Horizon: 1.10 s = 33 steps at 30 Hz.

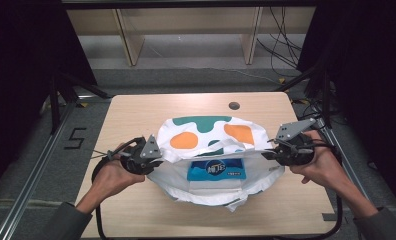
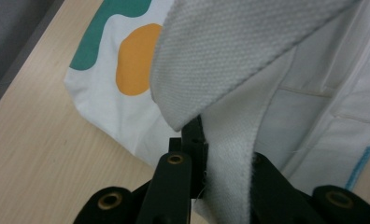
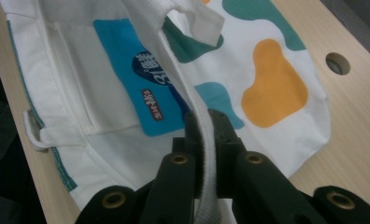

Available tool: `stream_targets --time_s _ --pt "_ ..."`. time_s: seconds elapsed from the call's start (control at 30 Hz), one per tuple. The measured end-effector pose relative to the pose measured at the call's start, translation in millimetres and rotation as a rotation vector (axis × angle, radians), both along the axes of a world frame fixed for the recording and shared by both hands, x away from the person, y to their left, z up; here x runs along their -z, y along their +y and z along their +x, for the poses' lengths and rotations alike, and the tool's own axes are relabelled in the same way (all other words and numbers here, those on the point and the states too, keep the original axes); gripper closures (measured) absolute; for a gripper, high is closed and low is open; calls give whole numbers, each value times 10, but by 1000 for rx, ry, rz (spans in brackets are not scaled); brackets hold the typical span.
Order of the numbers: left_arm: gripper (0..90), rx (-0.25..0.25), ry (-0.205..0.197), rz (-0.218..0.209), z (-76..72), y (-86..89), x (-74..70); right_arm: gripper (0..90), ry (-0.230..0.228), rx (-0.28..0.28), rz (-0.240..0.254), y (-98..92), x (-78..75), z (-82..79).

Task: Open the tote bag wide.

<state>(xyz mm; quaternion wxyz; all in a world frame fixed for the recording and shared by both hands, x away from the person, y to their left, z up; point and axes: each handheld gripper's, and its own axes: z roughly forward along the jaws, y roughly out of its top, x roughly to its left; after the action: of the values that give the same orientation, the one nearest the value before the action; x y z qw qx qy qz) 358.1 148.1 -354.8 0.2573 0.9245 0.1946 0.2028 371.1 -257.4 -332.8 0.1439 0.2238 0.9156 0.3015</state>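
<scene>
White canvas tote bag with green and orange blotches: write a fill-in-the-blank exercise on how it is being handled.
1. The left gripper is shut on a white woven ____ of the white canvas tote bag with green and orange blotches.
2. Inside the open bag lies a flat packet whose colour is ____.
3. The right gripper grips the bag's other strap, so the bag's mouth is held ____.
4. The bag rests on a light ____ table.

Missing words: strap; blue; open; wooden

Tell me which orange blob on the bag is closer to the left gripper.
The oval orange blob, on the bag's left half beside the left gripper; the other orange blob lies toward the right gripper.
</scene>
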Motion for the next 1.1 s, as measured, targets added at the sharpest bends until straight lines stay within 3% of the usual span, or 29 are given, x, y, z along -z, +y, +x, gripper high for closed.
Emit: stream_targets --time_s 0.23,0.27,0.3,0.5,0.6,0.63,0.7,0.83,0.87,0.9,0.93,1.0,1.1 --pt "867 8 29 21 90 -6 -187 884 2 -24 -21 9 -201 110" --pt "867 5 28 21 99 -7 -201 884 9 9 -18 20 -212 98" --pt "867 8 35 22 115 -8 -215 884 17 8 -23 29 -226 96" --pt "867 18 40 49 187 -3 -309 884 7 -1 -41 50 -315 131" --pt "868 15 69 45 235 -10 -342 884 -15 5 -54 54 -383 161" --pt "867 15 70 56 246 -16 -359 884 -35 -7 -55 60 -390 176" --pt "867 15 71 75 263 -35 -405 884 -19 2 -66 60 -414 170" --pt "867 18 83 111 299 -75 -514 884 -35 11 -63 65 -485 185" --pt "868 21 81 125 304 -82 -536 884 -37 4 -65 57 -507 196" --pt "868 13 82 109 307 -101 -544 884 -47 2 -65 57 -518 203" --pt "868 20 86 130 327 -118 -596 884 -53 -13 -70 43 -562 234" --pt "867 16 79 137 337 -134 -621 884 -49 17 -62 50 -572 227" --pt "868 14 79 156 359 -172 -658 884 -30 9 -83 35 -626 253"
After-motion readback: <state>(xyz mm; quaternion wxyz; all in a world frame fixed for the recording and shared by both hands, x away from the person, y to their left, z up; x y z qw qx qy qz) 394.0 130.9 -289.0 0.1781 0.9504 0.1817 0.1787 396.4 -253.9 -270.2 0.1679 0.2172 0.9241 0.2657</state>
